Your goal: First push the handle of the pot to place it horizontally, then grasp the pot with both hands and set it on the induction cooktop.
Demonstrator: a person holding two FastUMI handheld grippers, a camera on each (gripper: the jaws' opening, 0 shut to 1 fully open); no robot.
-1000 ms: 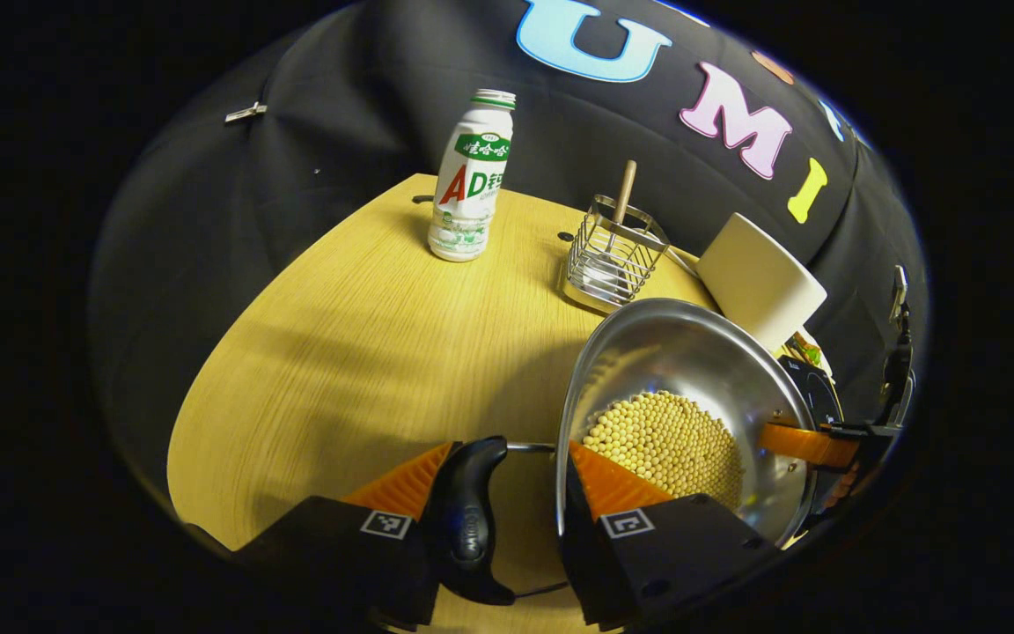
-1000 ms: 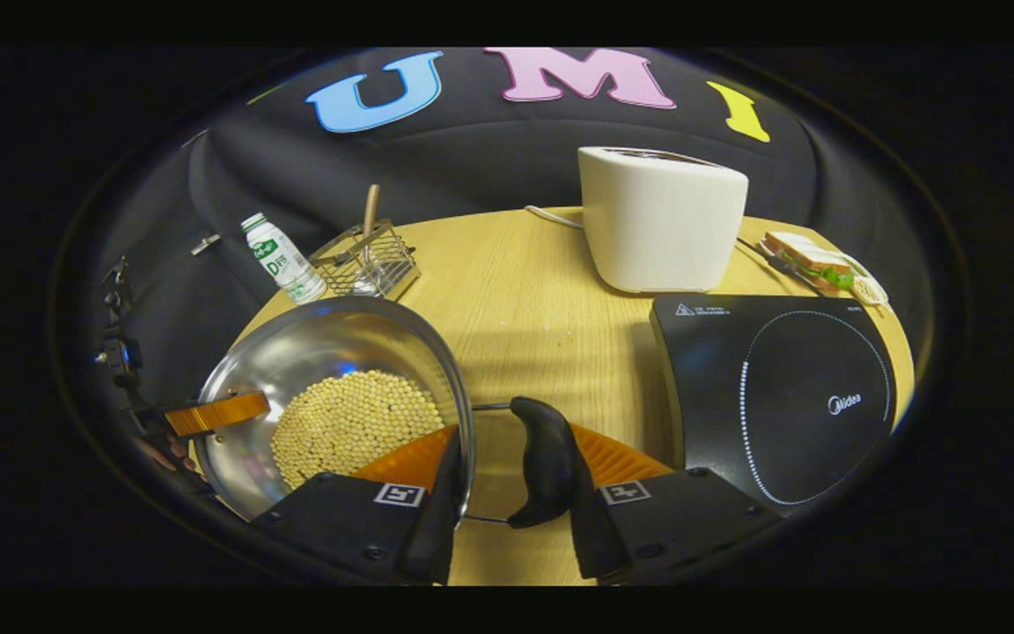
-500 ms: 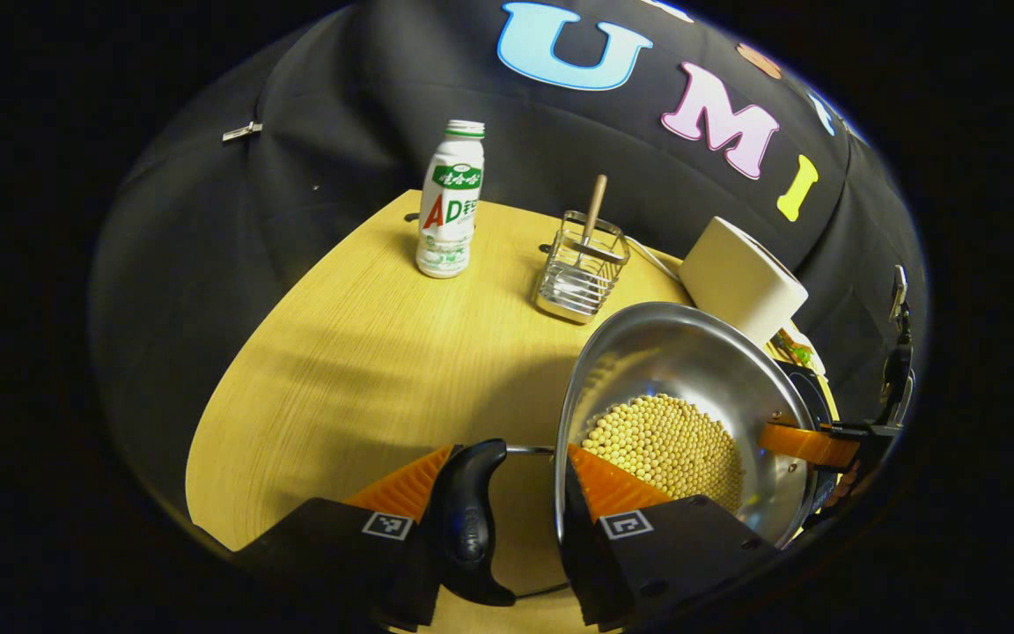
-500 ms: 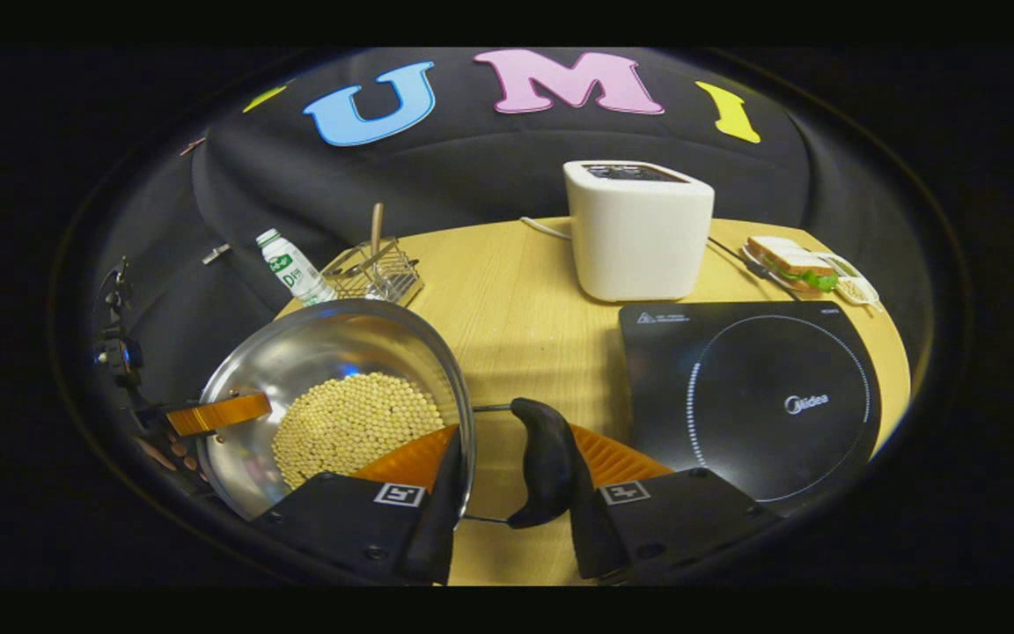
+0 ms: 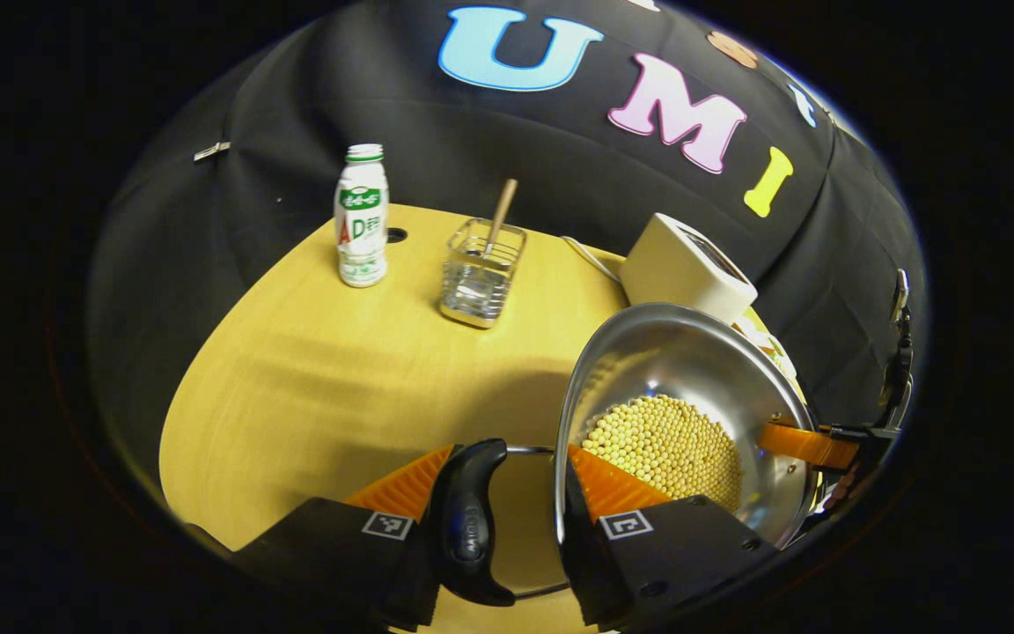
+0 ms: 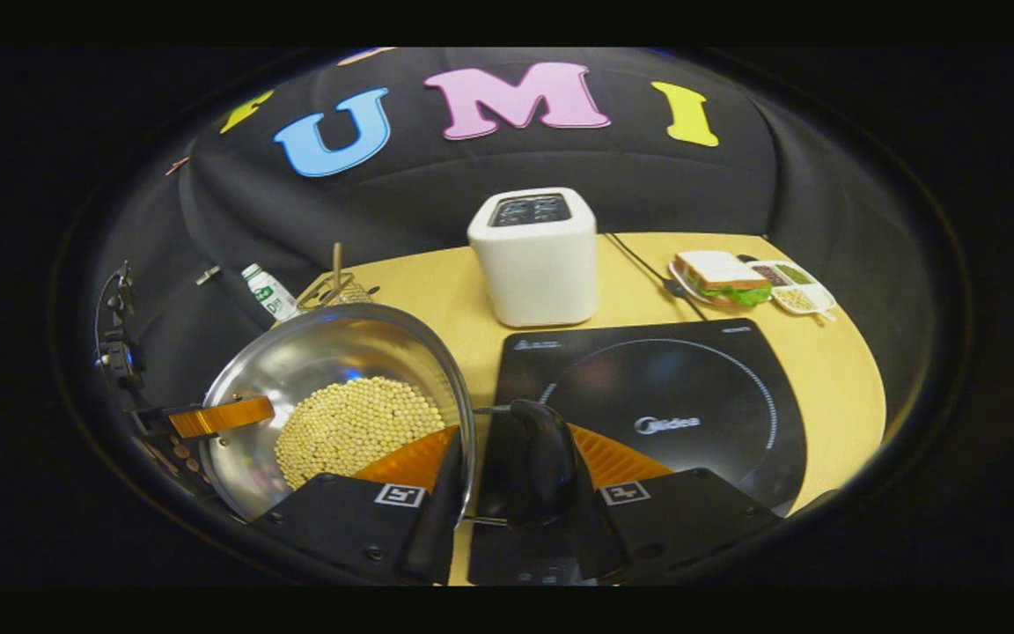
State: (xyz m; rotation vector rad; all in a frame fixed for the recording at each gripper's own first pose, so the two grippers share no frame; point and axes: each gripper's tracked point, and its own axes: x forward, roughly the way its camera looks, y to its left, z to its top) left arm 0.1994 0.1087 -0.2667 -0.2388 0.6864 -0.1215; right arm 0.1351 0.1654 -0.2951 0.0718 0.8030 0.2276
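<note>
A: Fingers of left gripper (image 5: 505,493)?
B: Clamped on one black pot handle (image 5: 468,519), lower centre.
A: Right gripper (image 6: 507,475)?
B: Clamped on opposite handle (image 6: 532,462); soybean-filled pot (image 6: 331,387) lower left, beside induction cooktop (image 6: 692,387).

Counting what's sitting around here: one steel pot (image 6: 322,370) with two handles (image 5: 470,519) (soybeans inside, way too many to count), one induction cooktop (image 6: 665,414), one white toaster (image 6: 535,255), one drink bottle (image 5: 362,216), one wire rack (image 5: 481,283) holding one wooden stick, one sandwich (image 6: 723,275), one snack tray (image 6: 796,291), two grippers (image 5: 507,489).
</note>
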